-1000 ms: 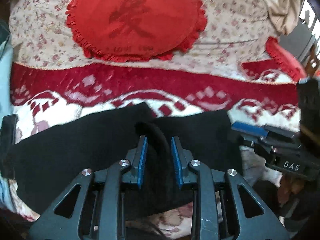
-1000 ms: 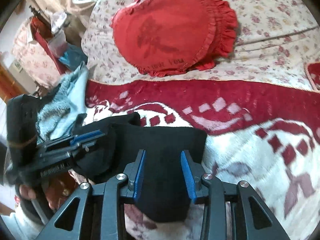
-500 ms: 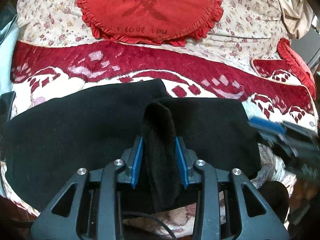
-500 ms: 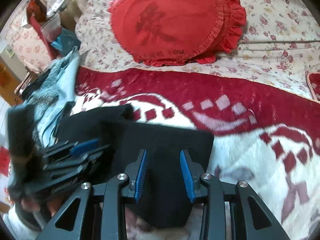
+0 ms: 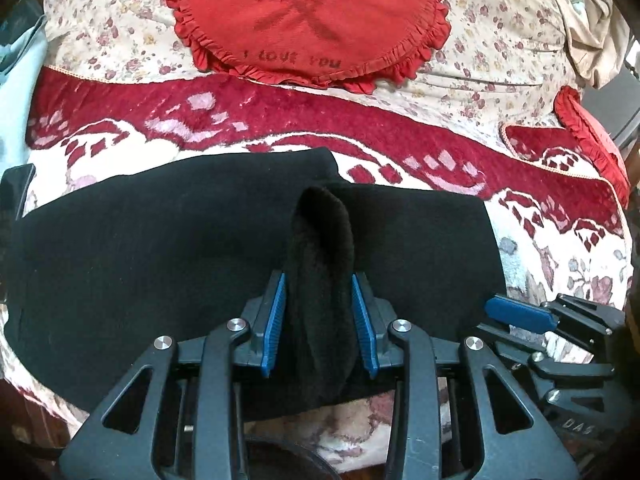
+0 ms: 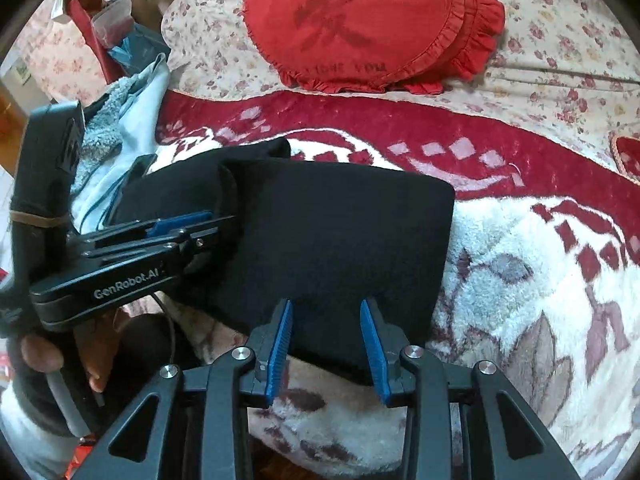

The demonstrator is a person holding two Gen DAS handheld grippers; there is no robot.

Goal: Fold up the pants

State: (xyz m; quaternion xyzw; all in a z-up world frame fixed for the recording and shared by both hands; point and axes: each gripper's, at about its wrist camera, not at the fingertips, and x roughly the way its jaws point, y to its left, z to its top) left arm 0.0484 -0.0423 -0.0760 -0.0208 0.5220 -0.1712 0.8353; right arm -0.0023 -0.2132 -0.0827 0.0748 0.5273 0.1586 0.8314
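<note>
Left gripper [image 5: 319,322]: clamped on a raised fold of the black pants [image 5: 160,264], blue pads [image 5: 276,320] pressing the fuzzy ridge from both sides. Right gripper [image 6: 326,346]: spread apart, blue pads [image 6: 280,350] straddling the near edge of the pants [image 6: 340,240], nothing pinched between. Pants: lying flat across the red-and-white blanket [image 5: 560,248], folded over, one end tucked under the other near the middle. Beyond, on the floral sheet [image 5: 100,48]: a round red cushion [image 5: 312,20] with frilled rim, lettered "I love you". Far right in the left view: a second red cushion [image 5: 592,140]. Left of the pants in the right view: a pale blue fleece garment [image 6: 120,120], bunched.
</note>
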